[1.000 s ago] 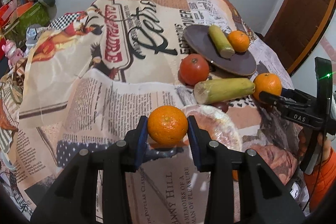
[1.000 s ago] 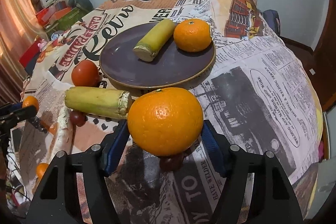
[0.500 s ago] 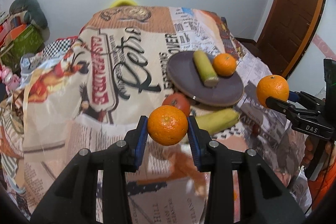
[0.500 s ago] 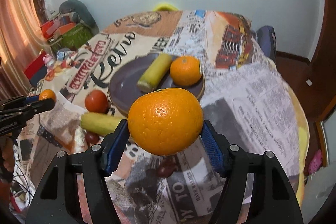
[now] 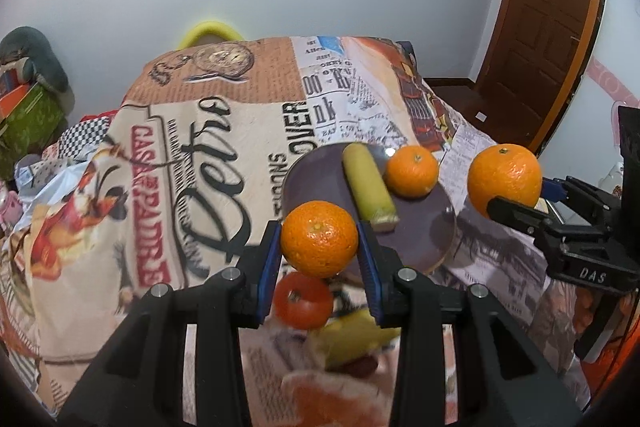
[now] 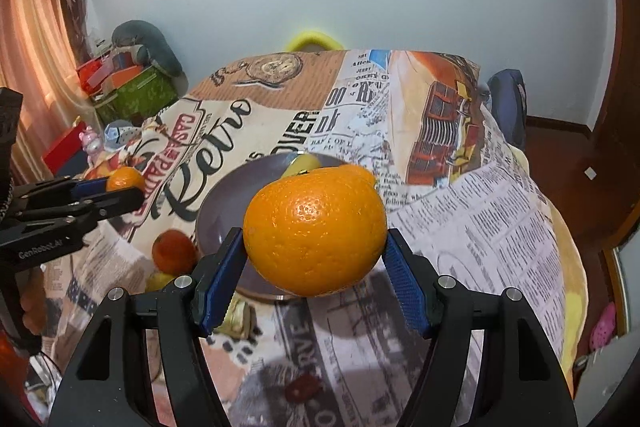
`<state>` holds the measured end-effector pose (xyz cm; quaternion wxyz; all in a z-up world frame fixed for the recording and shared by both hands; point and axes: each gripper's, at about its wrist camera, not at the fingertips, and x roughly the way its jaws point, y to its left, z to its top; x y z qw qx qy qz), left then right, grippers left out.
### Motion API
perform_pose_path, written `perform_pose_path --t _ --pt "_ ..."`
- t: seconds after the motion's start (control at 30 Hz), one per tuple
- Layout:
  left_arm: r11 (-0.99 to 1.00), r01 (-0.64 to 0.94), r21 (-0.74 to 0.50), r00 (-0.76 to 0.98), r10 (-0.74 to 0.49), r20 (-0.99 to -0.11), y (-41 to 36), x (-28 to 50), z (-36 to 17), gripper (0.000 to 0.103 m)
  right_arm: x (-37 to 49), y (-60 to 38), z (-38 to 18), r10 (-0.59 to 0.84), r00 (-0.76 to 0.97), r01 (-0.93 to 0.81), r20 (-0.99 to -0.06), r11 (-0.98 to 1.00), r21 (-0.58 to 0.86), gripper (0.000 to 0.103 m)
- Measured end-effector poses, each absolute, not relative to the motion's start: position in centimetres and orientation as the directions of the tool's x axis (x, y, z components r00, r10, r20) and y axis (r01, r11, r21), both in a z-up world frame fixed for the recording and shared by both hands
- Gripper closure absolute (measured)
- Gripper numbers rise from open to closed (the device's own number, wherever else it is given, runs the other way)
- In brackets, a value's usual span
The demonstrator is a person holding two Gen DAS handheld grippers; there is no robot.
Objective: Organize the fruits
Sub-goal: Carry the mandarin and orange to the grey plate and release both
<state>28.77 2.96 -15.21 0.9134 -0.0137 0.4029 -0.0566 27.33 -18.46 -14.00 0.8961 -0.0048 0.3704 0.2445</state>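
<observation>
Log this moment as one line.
left gripper: holds small orange | right gripper: holds big orange | plate: below

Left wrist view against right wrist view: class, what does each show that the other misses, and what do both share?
Only the left wrist view shows the whole yellow-green stalk and the orange lying on the purple plate, plus a brown door.

Only the right wrist view shows a pink curtain and a dark blue chair.

Both show the plate, the tomato beside it, and each gripper shut on an orange: left gripper, right gripper.
</observation>
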Motion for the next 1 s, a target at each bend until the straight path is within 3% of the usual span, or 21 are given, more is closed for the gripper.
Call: perform_pose_path --t 0.43,1.0 --pt "0.991 0.111 -0.081 0.655 -0.134 -0.744 2.2 33.8 -16.5 0.066 29.8 -17.3 -15.2 0.443 0.599 -0.457 -0.667 0.873 0.17 0.037" --pt "0.989 0.128 -0.077 0.558 -0.136 -0.819 1.6 37.0 -20.7 0.066 30.9 -17.1 -18.2 0.427 0.562 -0.439 -0.708 0.88 0.183 0.037"
